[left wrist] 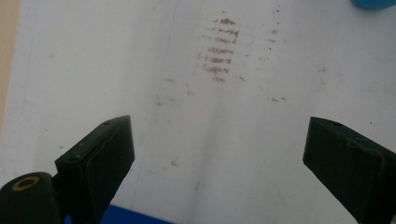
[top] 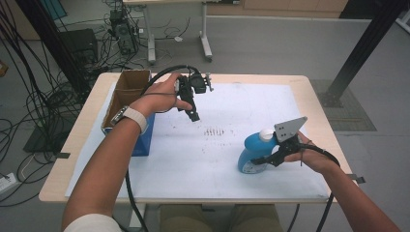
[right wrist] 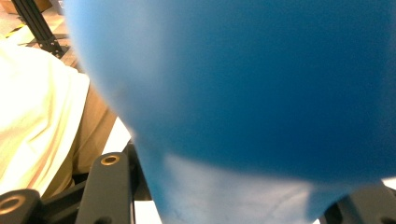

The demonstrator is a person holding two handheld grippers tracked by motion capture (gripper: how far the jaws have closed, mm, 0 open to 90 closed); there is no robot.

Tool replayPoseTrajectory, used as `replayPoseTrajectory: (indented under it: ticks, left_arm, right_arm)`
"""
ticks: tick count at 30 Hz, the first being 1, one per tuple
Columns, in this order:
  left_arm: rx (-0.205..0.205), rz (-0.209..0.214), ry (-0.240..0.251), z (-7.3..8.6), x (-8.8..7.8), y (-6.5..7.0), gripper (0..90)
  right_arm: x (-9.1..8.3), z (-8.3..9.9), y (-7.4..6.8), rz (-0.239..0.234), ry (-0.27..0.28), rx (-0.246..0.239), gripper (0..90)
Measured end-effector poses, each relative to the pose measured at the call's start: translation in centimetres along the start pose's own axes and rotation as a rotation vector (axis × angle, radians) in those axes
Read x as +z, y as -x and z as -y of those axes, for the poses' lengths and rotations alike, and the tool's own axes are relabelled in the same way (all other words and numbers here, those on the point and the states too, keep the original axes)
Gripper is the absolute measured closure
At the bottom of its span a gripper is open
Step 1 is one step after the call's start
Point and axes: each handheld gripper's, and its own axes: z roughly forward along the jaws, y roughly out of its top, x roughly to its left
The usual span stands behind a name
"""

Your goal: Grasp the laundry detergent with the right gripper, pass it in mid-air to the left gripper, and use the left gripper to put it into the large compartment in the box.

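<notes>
Left gripper [top: 193, 115] raised, tilted down, jaws spread wide. Right gripper [top: 256, 160] low, jaws clamped.

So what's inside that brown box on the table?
The cardboard box stands open at the table's far left corner. Its brown inner walls show, with nothing in view on them. The person's left hand and the near wall cover the bottom, so that stays unknown.
</notes>
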Motion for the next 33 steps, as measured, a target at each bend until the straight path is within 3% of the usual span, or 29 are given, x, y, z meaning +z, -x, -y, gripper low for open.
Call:
replayPoseTrajectory:
  ticks: [23, 33]
  left_arm:
    - [0.016, -0.022, 0.018, 0.1, -1.1, 1.1, 8.9]
    - [0.023, -0.021, 0.027, 0.2, -1.8, 1.8, 8.5]
  right_arm:
    - [0.0, -0.6, -0.2, 0.013, -0.026, 0.009, 43.0]
    - [-0.3, -1.7, -0.5, 0.019, -0.012, 0.004, 43.0]
